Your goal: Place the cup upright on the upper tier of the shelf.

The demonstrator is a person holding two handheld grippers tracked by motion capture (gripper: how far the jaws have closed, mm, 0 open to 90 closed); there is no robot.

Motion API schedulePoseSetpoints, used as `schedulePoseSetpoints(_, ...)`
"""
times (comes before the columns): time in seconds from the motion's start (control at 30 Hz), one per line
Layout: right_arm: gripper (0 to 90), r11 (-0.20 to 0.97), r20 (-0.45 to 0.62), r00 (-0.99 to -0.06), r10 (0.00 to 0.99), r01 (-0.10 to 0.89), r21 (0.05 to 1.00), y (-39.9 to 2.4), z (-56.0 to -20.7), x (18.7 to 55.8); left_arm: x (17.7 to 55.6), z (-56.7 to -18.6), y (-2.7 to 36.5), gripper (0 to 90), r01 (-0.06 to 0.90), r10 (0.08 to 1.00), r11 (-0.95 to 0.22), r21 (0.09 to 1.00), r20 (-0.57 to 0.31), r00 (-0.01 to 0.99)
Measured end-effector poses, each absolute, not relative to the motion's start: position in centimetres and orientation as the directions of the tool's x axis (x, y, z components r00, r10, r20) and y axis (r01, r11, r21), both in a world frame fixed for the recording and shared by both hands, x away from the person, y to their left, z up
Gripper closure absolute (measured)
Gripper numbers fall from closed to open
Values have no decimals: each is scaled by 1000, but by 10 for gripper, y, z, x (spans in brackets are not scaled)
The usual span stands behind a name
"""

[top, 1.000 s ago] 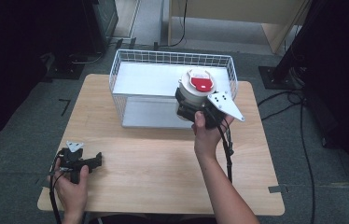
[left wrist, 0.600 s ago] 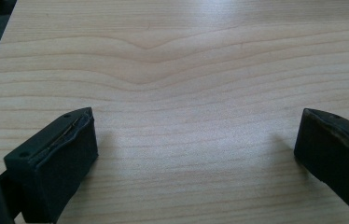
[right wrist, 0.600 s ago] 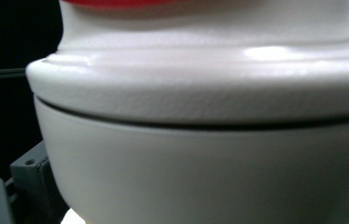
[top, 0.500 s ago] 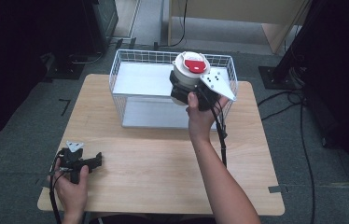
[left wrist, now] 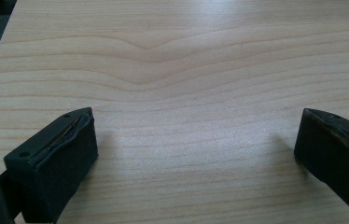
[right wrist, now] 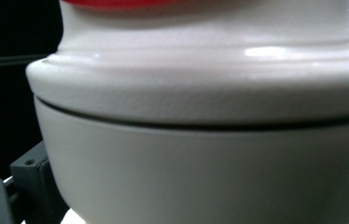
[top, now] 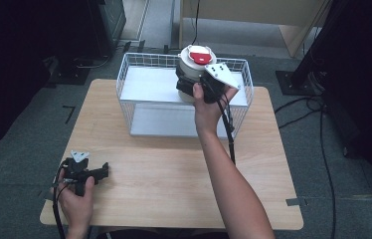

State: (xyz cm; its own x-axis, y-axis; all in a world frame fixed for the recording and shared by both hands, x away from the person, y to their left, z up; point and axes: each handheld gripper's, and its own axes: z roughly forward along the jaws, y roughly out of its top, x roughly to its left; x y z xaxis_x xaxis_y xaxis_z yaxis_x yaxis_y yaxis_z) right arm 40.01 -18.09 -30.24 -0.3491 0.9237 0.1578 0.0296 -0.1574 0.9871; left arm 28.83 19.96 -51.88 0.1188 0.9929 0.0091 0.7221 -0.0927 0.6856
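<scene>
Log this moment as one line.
right gripper: shut on white jar, held above wire basket | left gripper: open, resting on table

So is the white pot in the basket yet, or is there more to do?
Nearly. Picked up already: the right gripper grips the round white container with a red lid, above the white wire basket. Lowering and letting go remain. The left gripper rests open on the wooden table.
</scene>
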Motion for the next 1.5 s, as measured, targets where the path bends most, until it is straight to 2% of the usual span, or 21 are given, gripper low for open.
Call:
schedulePoseSetpoints(0.7,25,-104,117,-263,958,65,992,-172,-305,448,288,-519,200,0,721,993,-91,686,8,118)
schedulePoseSetpoints(1.1,24,-44,55,-262,964,48,998,-165,-310,447,288,-519,199,0,722,993,-91,686,7,118)
schedulePoseSetpoints(1.23,17,-59,70,-247,967,51,997,-165,-310,445,288,-519,199,0,722,993,-90,686,7,117)
schedulePoseSetpoints(1.5,0,-44,62,-283,957,72,996,-168,-310,441,288,-519,199,0,722,993,-91,686,7,118)
